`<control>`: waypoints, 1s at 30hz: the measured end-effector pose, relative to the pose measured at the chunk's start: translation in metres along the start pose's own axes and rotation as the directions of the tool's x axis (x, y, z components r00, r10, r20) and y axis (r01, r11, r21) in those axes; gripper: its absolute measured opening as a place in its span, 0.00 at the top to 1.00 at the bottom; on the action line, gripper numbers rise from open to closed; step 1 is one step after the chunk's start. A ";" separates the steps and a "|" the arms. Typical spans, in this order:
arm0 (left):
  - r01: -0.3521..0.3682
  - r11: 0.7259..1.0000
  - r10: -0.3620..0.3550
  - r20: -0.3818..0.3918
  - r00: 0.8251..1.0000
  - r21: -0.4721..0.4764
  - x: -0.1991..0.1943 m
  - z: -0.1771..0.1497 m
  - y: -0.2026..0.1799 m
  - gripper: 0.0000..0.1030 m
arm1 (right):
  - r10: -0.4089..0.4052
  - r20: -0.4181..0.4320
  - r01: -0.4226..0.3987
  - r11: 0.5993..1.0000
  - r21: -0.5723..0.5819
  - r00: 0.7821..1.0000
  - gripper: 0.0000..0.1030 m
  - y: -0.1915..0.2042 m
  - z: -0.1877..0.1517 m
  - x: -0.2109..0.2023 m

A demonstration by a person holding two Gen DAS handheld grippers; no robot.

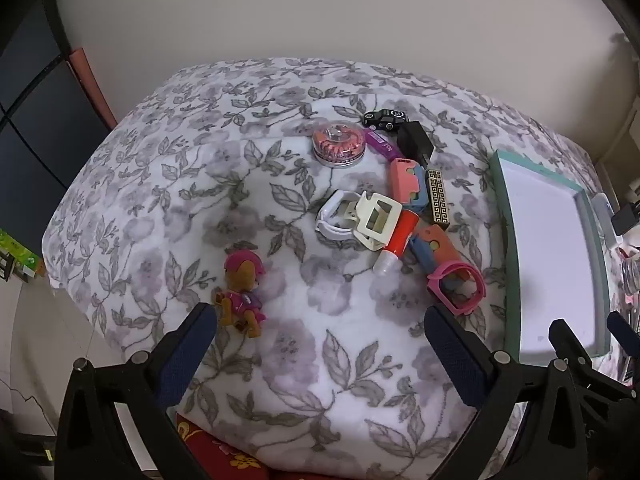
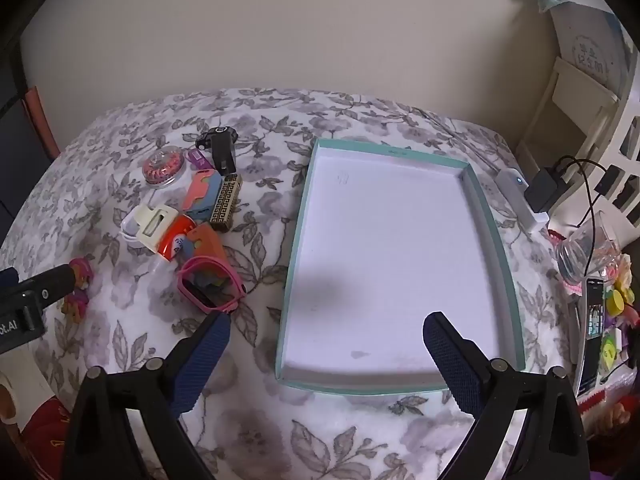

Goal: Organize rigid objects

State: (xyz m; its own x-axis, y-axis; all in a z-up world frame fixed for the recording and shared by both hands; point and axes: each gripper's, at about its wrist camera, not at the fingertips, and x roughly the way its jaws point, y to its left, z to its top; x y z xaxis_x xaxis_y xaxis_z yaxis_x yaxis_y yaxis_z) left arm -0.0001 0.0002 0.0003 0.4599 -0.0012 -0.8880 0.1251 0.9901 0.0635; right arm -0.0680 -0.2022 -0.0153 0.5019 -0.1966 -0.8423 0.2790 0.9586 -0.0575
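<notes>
Nothing looks sorted yet: the teal box [image 2: 494, 236] lies empty on the flowered blanket [image 1: 320, 360], the pile of toys [image 1: 404, 200] and the toy dog [image 1: 242, 294] lie outside it, and the left gripper [image 1: 320, 350] and right gripper [image 2: 326, 354] both gape wide, holding nothing.

The right gripper [image 2: 326, 334] hangs with its jaws spread wide and nothing between them, over the near end of a shallow teal-rimmed box [image 2: 494, 224] with a white bottom. The box lies on a floral blanket [image 2: 340, 432]. At ten o'clock from the box sits a heap of small things: a pink band [image 2: 188, 288], a red tube [image 2: 174, 238], a gold patterned block [image 2: 226, 202], a round tin [image 2: 163, 168] and a black toy car [image 2: 218, 134]. At nine o'clock, the left gripper [image 2: 36, 284] reaches in beside a pink figure [image 2: 78, 292].
</notes>
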 end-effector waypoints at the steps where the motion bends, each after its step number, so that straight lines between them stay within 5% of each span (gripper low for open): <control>1: -0.001 1.000 0.001 0.002 1.000 0.000 0.000 0.000 0.000 0.00 | 0.000 0.000 0.000 1.000 0.000 1.000 0.04 0.000 0.000 0.000; 30: -0.004 1.000 0.004 0.015 1.000 0.025 -0.002 0.000 -0.005 0.00 | -0.025 -0.013 0.025 0.999 -0.025 1.000 0.04 0.003 -0.002 0.008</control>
State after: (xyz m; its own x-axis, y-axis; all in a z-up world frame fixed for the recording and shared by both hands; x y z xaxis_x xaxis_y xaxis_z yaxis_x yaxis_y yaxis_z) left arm -0.0016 -0.0048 0.0021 0.4732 0.0004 -0.8810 0.1449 0.9863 0.0783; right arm -0.0646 -0.2004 -0.0229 0.4838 -0.2181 -0.8476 0.2707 0.9582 -0.0921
